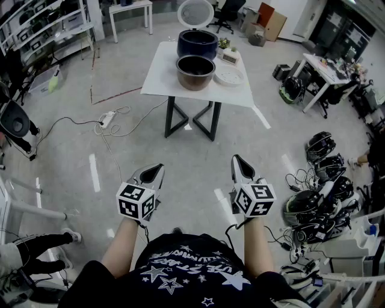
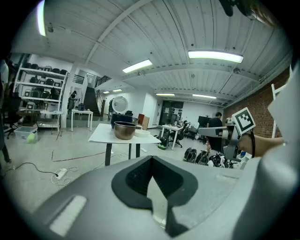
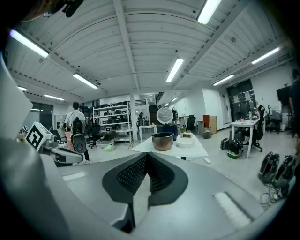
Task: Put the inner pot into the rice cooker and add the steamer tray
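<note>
A white table (image 1: 161,72) stands far ahead across the floor. On it sits a dark blue rice cooker (image 1: 197,42) with its round lid (image 1: 195,12) raised. In front of the cooker is the metal inner pot (image 1: 195,71), and the white steamer tray (image 1: 229,76) lies to its right. My left gripper (image 1: 157,168) and right gripper (image 1: 236,159) are held low near my body, well short of the table, both shut on nothing. The pot (image 2: 124,130) and tray (image 2: 142,133) show beyond the left gripper (image 2: 151,158). Pot (image 3: 162,141) and tray (image 3: 186,141) also show past the right gripper (image 3: 147,153).
A small planter box (image 1: 228,55) sits behind the tray. A power strip with cables (image 1: 108,118) lies on the floor left of the table. Helmets and cables (image 1: 319,180) crowd the right side, a desk (image 1: 328,69) stands far right, and a person's legs (image 1: 36,243) reach in at the lower left.
</note>
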Tool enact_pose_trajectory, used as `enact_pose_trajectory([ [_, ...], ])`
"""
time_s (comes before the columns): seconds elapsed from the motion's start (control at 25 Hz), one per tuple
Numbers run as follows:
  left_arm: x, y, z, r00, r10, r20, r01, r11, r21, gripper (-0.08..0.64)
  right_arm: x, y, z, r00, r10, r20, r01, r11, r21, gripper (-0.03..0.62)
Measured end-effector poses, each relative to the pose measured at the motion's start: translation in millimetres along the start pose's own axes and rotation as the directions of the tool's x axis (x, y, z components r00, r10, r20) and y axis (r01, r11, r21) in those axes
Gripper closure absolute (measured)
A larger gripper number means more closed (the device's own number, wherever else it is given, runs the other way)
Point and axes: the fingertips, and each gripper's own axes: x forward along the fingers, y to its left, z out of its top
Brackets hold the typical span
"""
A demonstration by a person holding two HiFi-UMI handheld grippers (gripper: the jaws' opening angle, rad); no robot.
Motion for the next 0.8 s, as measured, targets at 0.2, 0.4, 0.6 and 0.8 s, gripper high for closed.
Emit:
enact_pose_trajectory([
  [0.2,3.9,-2.9,2.2,1.000,-0.015,-0.012,0.015,1.000,0.011,0.560,1.2,-1.0,3.8,1.000,0.002,-0.007,-0.002,1.000,0.009,0.566],
  [0.4,11.3,1.1,11.9,1.000,0.000,0.005,-0.001,1.000,0.013,0.560,6.1,-11.8,10.6,1.000,-0.009,-0.005,0.009,1.000,0.006,0.566],
  [0.6,11.5,13.9,6.5,1.000,0.015,0.012,-0.015,1.000,-0.004,0.558,15.0,-4.8,2.5,1.000,-0.013,0.005,0.013,1.000,0.020,0.566],
  [0.8,13.1,22.8,-5.1,1.000,0.013,-0.010,-0.013,1.000,0.011,0.558,27.3,7.5,-5.6,1.000,0.018,0.004,-0.018,0.998,0.055,0.566],
])
